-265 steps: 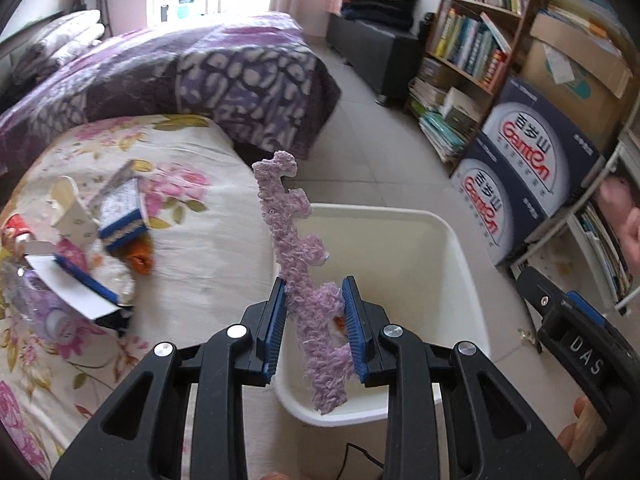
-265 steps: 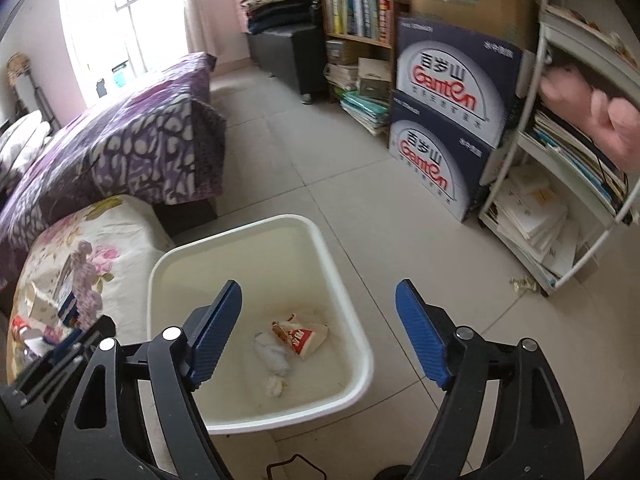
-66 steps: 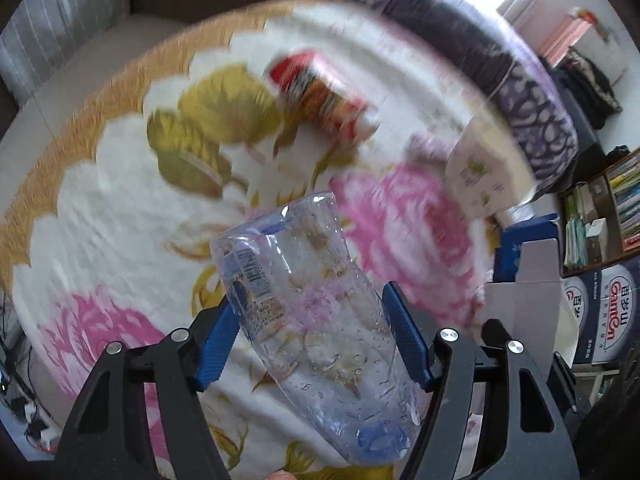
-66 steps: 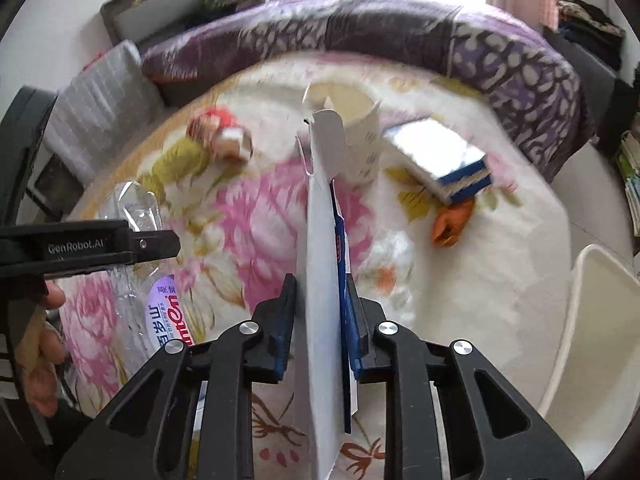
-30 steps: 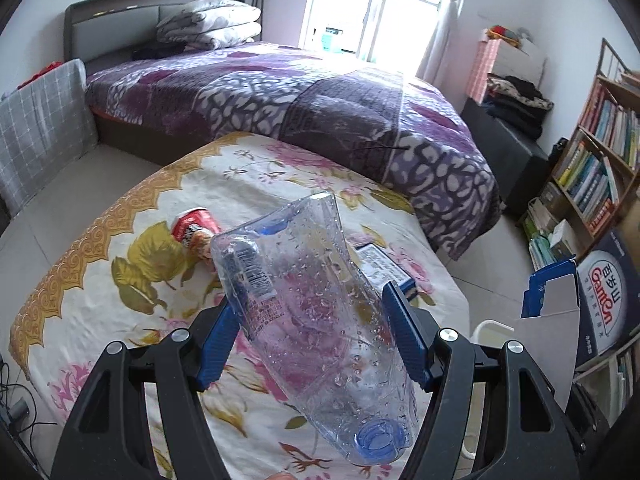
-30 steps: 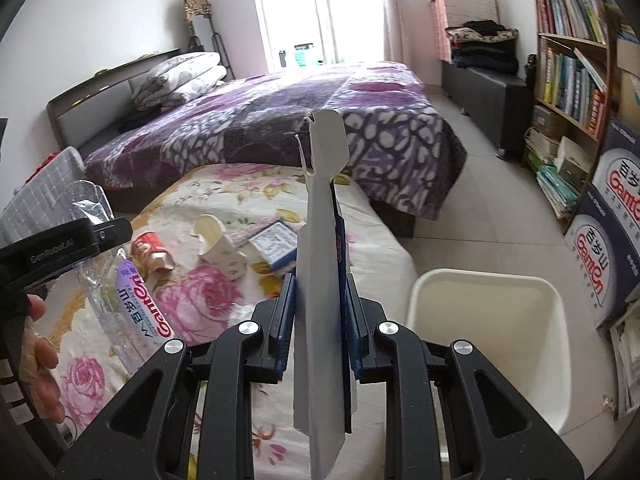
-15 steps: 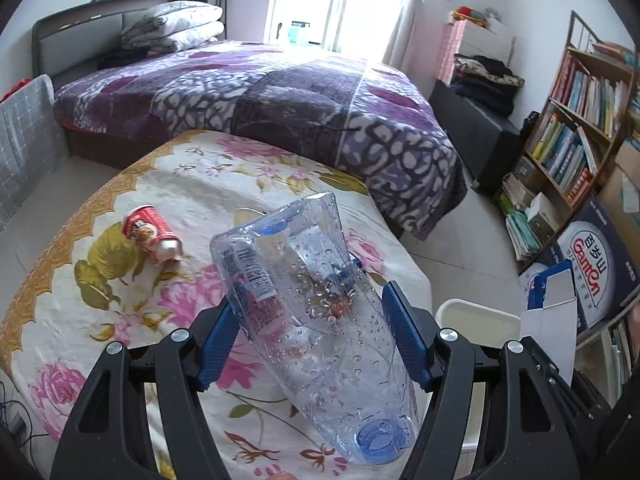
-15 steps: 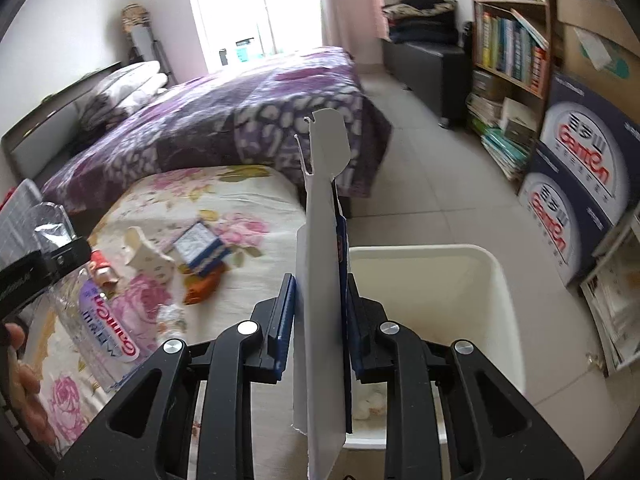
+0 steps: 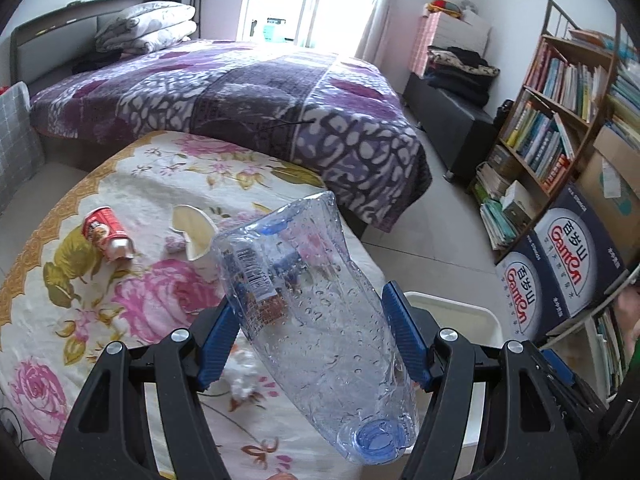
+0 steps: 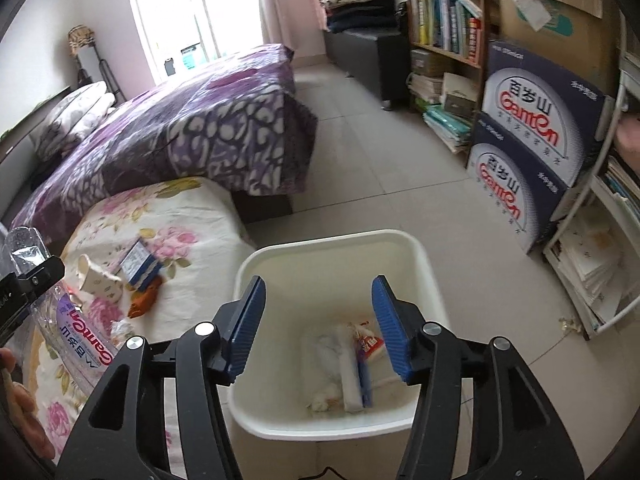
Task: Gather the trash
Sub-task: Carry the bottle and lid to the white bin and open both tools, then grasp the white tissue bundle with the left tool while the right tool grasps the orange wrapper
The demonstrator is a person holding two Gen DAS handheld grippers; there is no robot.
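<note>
a home bedroom: purple-quilted bed (image 9: 224,96), stacked pillows (image 9: 148,26), crowded bookshelf (image 9: 560,112)

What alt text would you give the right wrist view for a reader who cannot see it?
The right gripper, its jaws opening with nothing between them, hangs over a white bin holding a flat white-and-blue carton and wrappers. To the left, a floral-covered surface carries a paper cup, a small blue box and an orange scrap.

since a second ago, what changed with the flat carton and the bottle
The right claw let go of the flat carton: its jaws are opening, empty, and the carton lies in the white bin. Both claws swung from the bedspread toward the bin. The left claw still grips the plastic bottle.
</note>
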